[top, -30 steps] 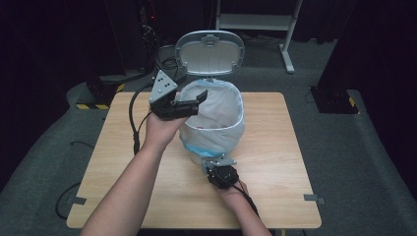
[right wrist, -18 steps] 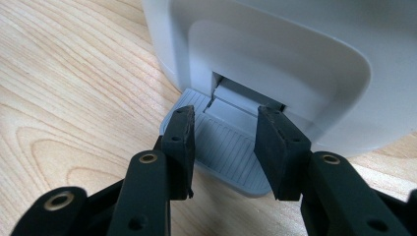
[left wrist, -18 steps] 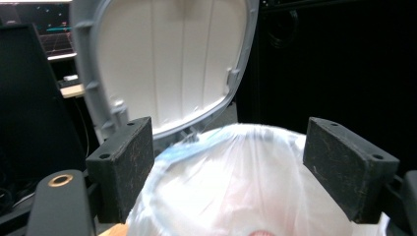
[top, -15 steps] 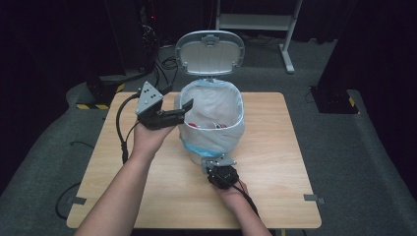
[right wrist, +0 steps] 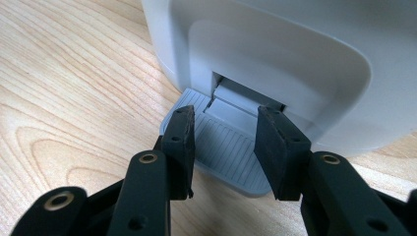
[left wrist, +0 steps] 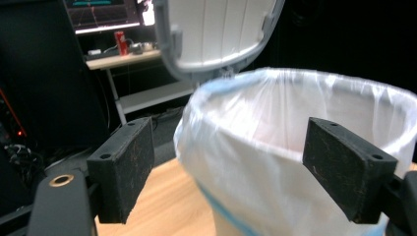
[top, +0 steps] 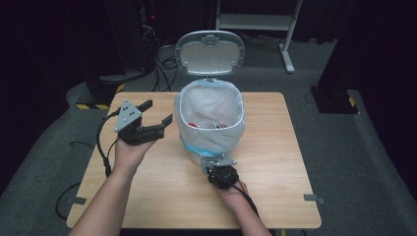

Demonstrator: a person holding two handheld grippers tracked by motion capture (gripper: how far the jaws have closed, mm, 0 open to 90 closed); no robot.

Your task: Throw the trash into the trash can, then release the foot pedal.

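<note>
A grey pedal bin (top: 211, 118) lined with a white bag stands mid-table, its lid (top: 210, 51) raised. Red and white scraps (top: 211, 125) lie inside it. My left gripper (top: 157, 112) hovers left of the bin, open and empty. In the left gripper view its jaws (left wrist: 236, 162) frame the bag's rim (left wrist: 295, 83) from a distance, under the lid (left wrist: 216, 34). My right gripper (top: 215, 162) is low at the bin's front. Its open jaws (right wrist: 223, 142) rest over the ribbed foot pedal (right wrist: 226, 162), with the pads not squeezing it.
The wooden table (top: 275, 162) has bare surface on both sides of the bin. A cable (top: 101, 147) hangs from the left gripper. Black stands (top: 334, 93) and floor cables (top: 162, 64) surround the table. A far desk holds a red can (left wrist: 119, 42).
My left gripper has drawn away from above the bin's left rim, moving left and down to beside it. The right gripper and the raised lid have not moved.
</note>
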